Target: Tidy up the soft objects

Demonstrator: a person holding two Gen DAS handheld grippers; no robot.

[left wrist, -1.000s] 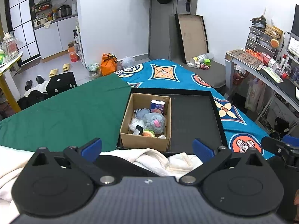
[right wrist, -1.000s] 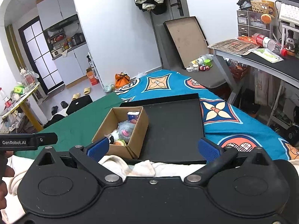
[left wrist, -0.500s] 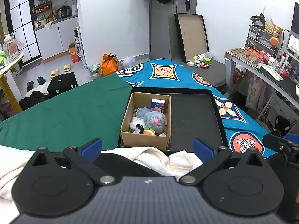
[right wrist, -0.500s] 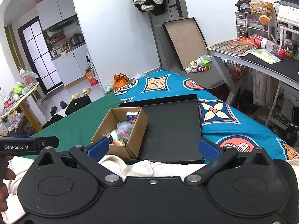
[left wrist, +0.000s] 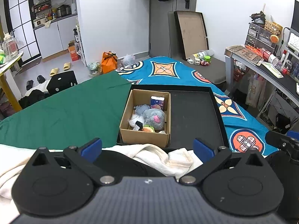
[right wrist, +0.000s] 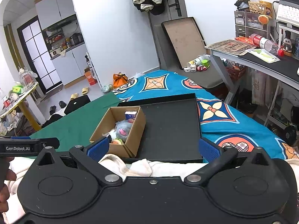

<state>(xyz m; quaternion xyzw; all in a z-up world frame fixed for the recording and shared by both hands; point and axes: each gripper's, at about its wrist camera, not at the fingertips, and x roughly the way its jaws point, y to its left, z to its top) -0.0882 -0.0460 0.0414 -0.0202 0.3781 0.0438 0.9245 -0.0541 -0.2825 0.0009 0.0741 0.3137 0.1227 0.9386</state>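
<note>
The left gripper [left wrist: 147, 147] is held low and level over a rumpled cream towel [left wrist: 164, 156], pointing along the bed toward the far wall; its two blue-padded fingers [left wrist: 90, 146] are spread wide with nothing between them, the towel lying beneath the gap rather than pinched; the right gripper [right wrist: 153, 148] sits in much the same pose just beside it, fingers [right wrist: 208, 147] likewise wide apart and empty, aimed a little more to the left so that the box falls toward its left finger; in the right wrist view the body of the left gripper shows at the left edge, with part of the person's hand [right wrist: 4, 183] wrapped below it; in the left wrist view the tip of the right gripper juts in at the right edge; the soft objects lie in a cardboard box [left wrist: 144, 136], which stands in the left part of a shallow black tray [left wrist: 196, 115] on the bed, just beyond the towel; inside the box are a grey plush toy [left wrist: 154, 116] with a pink patch, a small blue carton [left wrist: 157, 102] standing upright against the far wall, and some smaller pieces, white, black and orange-green, at the near end; the right part of the tray is bare; the tray rests where a green sheet [left wrist: 65, 112] meets a blue patterned cover [left wrist: 168, 71].
</note>
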